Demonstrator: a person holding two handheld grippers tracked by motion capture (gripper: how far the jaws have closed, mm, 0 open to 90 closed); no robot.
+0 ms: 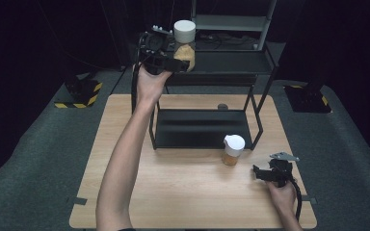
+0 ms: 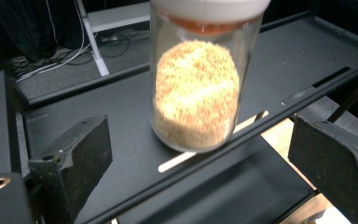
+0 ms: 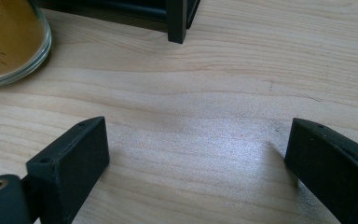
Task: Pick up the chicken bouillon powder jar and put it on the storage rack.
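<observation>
A clear glass jar with a white lid, filled with tan granules (image 2: 196, 93), is standing on the upper shelf of a black metal two-tier rack (image 1: 250, 72), near that shelf's front edge. The left gripper (image 2: 200, 154) is hovering just in front of the jar with its jaws spread wide, the jar sitting beyond and between them, untouched. In the high view that gripper (image 1: 166, 60) is sitting beside the jar (image 1: 185, 45) at shelf height. A smaller white-capped glass jar of orange powder (image 1: 232, 149) is standing on the light wooden table (image 1: 183, 192), before the rack's lower shelf. The right gripper (image 1: 265, 173) is resting near it, jaws released, gripping nothing.
</observation>
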